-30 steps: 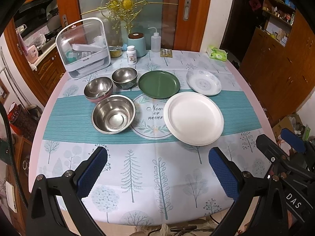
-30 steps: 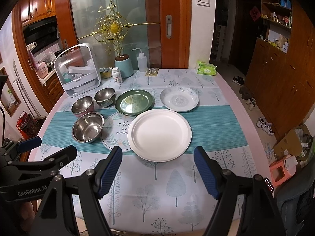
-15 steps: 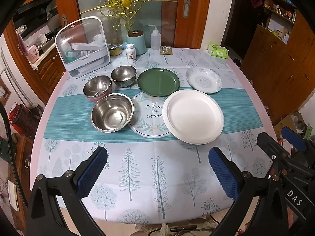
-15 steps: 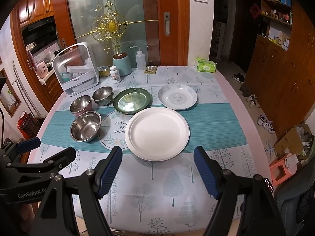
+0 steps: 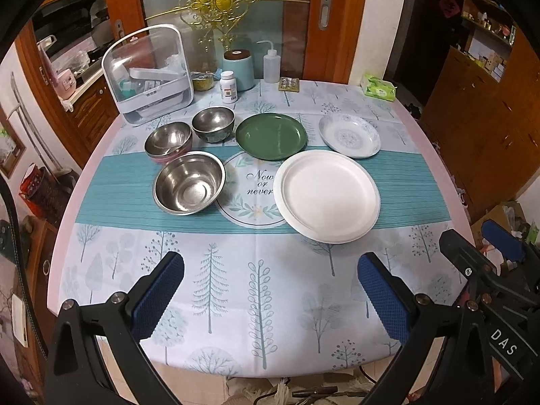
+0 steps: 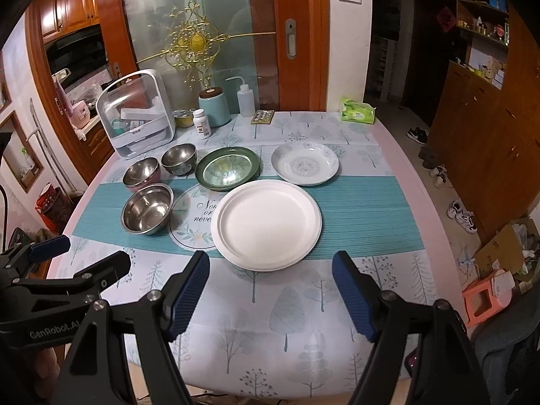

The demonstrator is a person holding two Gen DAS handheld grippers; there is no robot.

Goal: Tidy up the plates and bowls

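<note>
On the table lie a large white plate [image 5: 326,195] [image 6: 266,225], a green plate [image 5: 271,136] [image 6: 227,167] and a patterned white plate [image 5: 349,135] [image 6: 304,163]. Left of them stand three steel bowls: a big one [image 5: 189,182] [image 6: 147,208], one with a pink outside [image 5: 168,141] [image 6: 141,172], and a small one [image 5: 213,124] [image 6: 179,158]. My left gripper [image 5: 270,287] is open and empty above the table's near edge. My right gripper [image 6: 271,288] is open and empty just short of the large white plate.
A clear storage box [image 5: 148,74], a teal canister [image 5: 238,69], a pill bottle [image 5: 228,86], a squeeze bottle [image 5: 271,65] and a tissue pack [image 5: 377,89] stand along the far edge. A round placemat [image 5: 251,199] lies between the bowls and plates. Wooden cabinets [image 6: 489,128] are at right.
Both grippers have drawn back and risen slightly, so the table looks a little farther away. Nothing on the table has moved.
</note>
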